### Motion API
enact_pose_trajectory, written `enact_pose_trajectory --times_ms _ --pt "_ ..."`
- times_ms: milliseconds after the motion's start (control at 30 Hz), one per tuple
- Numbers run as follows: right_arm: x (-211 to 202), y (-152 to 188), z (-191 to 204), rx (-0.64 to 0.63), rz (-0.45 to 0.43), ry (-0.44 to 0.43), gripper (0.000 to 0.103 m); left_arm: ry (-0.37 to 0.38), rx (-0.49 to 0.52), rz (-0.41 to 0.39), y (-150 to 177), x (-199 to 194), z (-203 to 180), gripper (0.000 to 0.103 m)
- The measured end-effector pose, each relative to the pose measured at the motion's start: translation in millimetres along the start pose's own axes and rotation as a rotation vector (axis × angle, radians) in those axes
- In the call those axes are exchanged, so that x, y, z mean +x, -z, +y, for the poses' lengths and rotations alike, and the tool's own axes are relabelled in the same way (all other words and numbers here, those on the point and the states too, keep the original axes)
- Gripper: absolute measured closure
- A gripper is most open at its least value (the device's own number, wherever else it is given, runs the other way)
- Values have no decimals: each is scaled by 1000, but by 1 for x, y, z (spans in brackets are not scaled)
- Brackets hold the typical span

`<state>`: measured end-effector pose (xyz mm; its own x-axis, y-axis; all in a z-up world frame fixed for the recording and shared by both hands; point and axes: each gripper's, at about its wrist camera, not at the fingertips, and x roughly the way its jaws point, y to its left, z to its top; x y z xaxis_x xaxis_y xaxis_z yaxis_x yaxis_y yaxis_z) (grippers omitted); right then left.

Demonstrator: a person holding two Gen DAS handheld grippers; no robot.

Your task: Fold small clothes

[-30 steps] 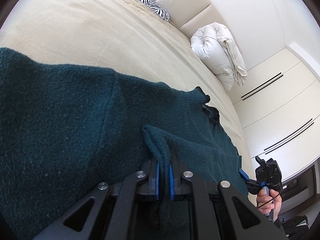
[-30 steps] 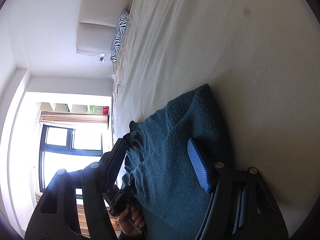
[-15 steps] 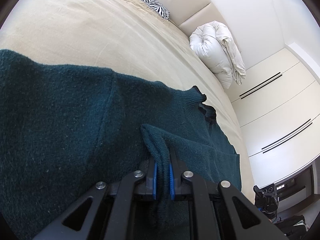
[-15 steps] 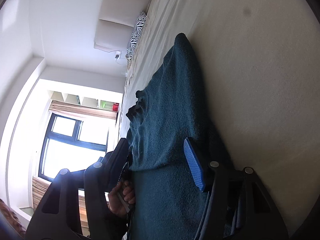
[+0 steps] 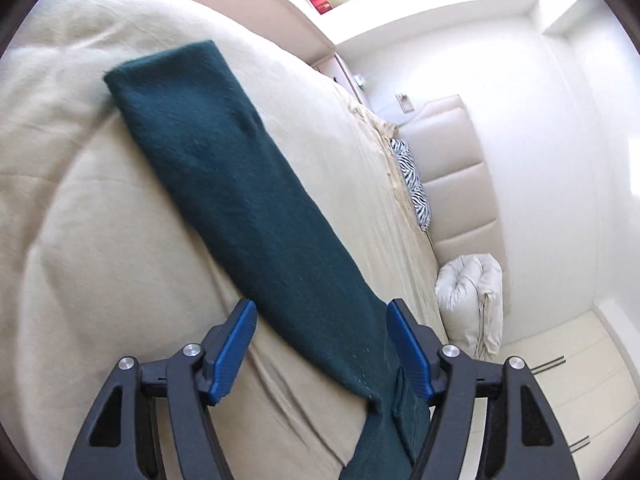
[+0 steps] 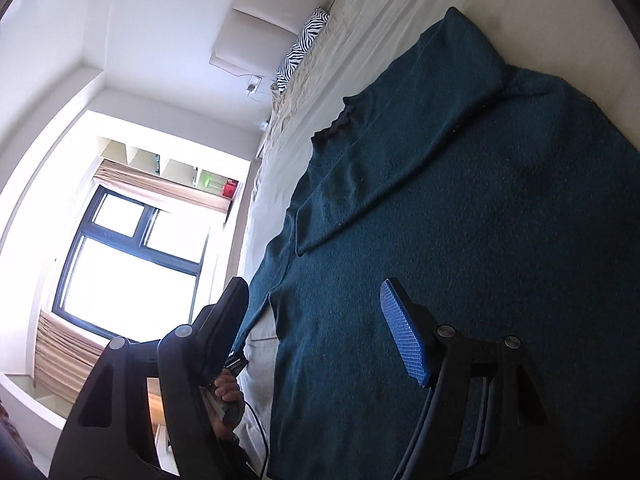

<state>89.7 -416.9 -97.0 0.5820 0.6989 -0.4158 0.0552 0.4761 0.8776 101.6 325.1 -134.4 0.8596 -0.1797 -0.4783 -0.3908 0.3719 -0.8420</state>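
Observation:
A dark teal knit sweater (image 6: pixel 460 216) lies flat on the beige bed, one sleeve (image 6: pixel 400 160) folded across its body. In the left wrist view a long teal sleeve (image 5: pixel 240 184) stretches away across the sheet. My left gripper (image 5: pixel 322 344) is open, its blue pads either side of the sleeve's near end, holding nothing. My right gripper (image 6: pixel 316 332) is open and empty above the sweater's lower part. The left gripper's hand (image 6: pixel 226 394) shows past the sweater's edge in the right wrist view.
The beige bed sheet (image 5: pixel 100 280) fills the left wrist view. A zebra-print pillow (image 5: pixel 414 184) and a rolled white duvet (image 5: pixel 472 300) lie by the padded headboard (image 5: pixel 456 168). A window (image 6: pixel 120 264) and shelves are beyond the bed.
My left gripper has let go of the sleeve cuff, opened, and swung to look along the other sleeve. The right gripper has moved further over the sweater body.

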Motion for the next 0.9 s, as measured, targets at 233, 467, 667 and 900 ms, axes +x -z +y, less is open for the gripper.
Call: enact_pose_trajectory --times_ms 233,467,667,900 --pt "20 31 5 26 54 22 35 9 -215 -85 -43 7 38 33" --pt "12 25 13 7 24 22 35 -60 -234 -111 -61 28 40 90" --pt "1 14 15 -10 2 22 35 -106 201 -67 -39 46 -63 91" --pt "12 -8 21 -29 4 27 35 -179 1083 64 142 120 -226 91"
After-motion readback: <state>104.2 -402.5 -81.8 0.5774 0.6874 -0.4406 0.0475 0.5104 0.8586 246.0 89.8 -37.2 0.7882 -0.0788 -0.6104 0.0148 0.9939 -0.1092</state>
